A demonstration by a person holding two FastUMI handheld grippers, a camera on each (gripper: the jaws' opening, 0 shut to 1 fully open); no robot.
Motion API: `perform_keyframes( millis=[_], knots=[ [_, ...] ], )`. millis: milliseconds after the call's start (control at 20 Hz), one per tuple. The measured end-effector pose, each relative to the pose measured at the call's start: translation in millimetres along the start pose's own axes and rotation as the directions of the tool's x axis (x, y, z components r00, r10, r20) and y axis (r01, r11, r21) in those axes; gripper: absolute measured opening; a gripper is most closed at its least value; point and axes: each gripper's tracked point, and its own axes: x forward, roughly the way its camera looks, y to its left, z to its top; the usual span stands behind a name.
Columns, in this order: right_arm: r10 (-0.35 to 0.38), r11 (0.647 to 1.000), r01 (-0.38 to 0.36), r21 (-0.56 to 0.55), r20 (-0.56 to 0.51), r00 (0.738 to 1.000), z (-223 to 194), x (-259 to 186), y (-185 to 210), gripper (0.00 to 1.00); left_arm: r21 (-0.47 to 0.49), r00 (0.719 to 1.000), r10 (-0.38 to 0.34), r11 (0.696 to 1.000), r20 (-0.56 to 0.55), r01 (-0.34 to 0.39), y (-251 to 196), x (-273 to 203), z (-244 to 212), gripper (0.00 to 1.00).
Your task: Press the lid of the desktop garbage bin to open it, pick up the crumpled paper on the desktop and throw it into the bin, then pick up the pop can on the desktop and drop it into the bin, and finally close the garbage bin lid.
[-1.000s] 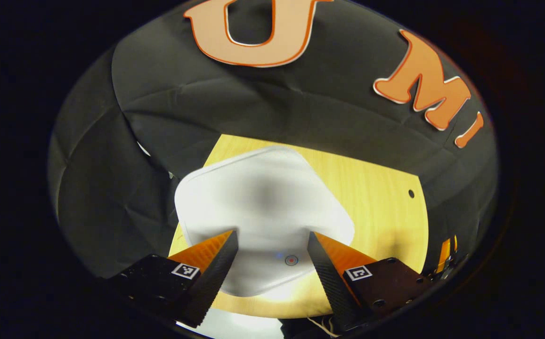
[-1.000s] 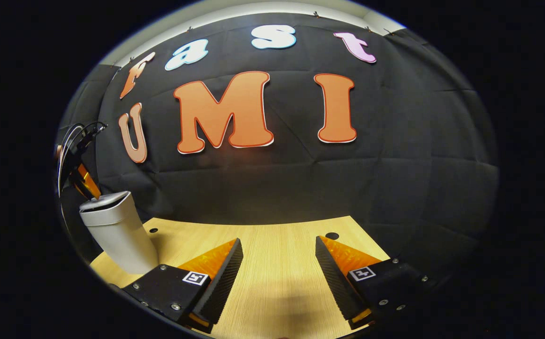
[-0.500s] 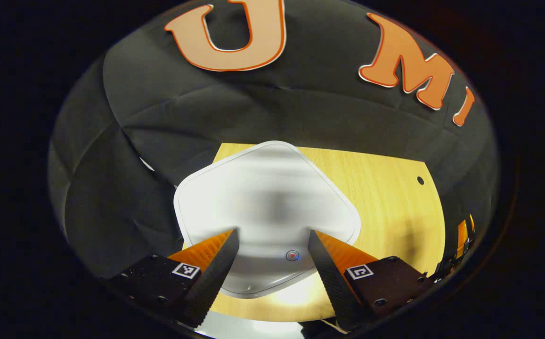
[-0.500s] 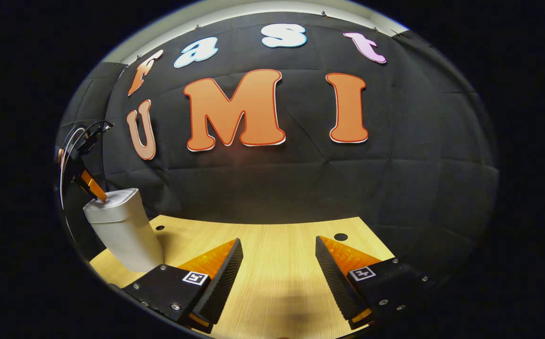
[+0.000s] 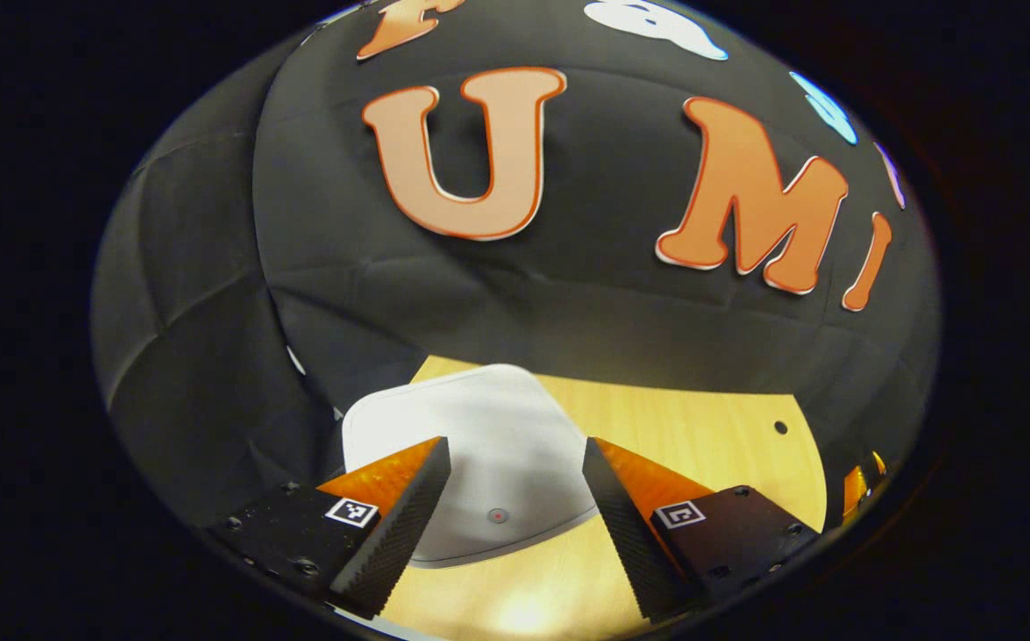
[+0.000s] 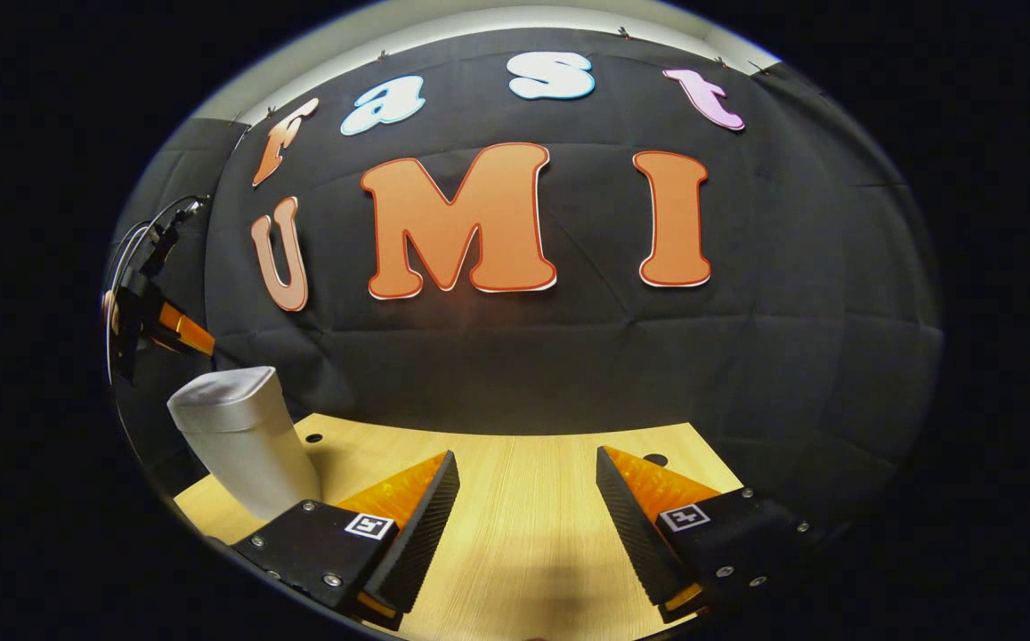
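Left gripper view: the left gripper hangs with jaws apart, empty, above the closed bin lid at lower centre. Right gripper view: the right gripper, jaws open, is over the counter; the garbage bin stands at lower left.

In your left gripper view, your left gripper's fingers cover the near corners of the bin lid, and the bin's body lies hidden beneath it. In your right gripper view, the bin has its base cut off behind your finger, and the far gripper is too small to read.
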Motion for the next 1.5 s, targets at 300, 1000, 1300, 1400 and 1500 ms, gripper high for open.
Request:
perform_keyframes(
  millis=[300,1000,1300,1400,1500],
  knots=[
    [0.014,1.000,-0.014,-0.008,0.033,0.999,16,-4,8,0.92,0.057,0.971,0.000,0.998,0.241,-0.014,3,-15,27,0.96],
    [0.026,1.000,-0.025,-0.004,0.064,0.998,30,-17,20,0.92,0.103,0.866,-0.087,0.994,0.492,0.041,-60,-56,15,0.94],
    [0.027,1.000,-0.027,-0.005,0.059,0.998,26,-20,24,0.92,0.082,0.862,-0.099,0.994,0.497,0.067,-76,-63,-14,0.94],
    [0.029,1.000,-0.029,0.001,0.054,0.998,24,-21,26,0.92,0.090,0.856,-0.110,0.993,0.505,0.075,-83,-65,-17,0.94],
    [0.032,0.999,-0.032,0.002,0.051,0.998,22,-21,28,0.93,0.096,0.853,-0.122,0.992,0.507,0.085,-88,-67,-22,0.94]
  ],
)
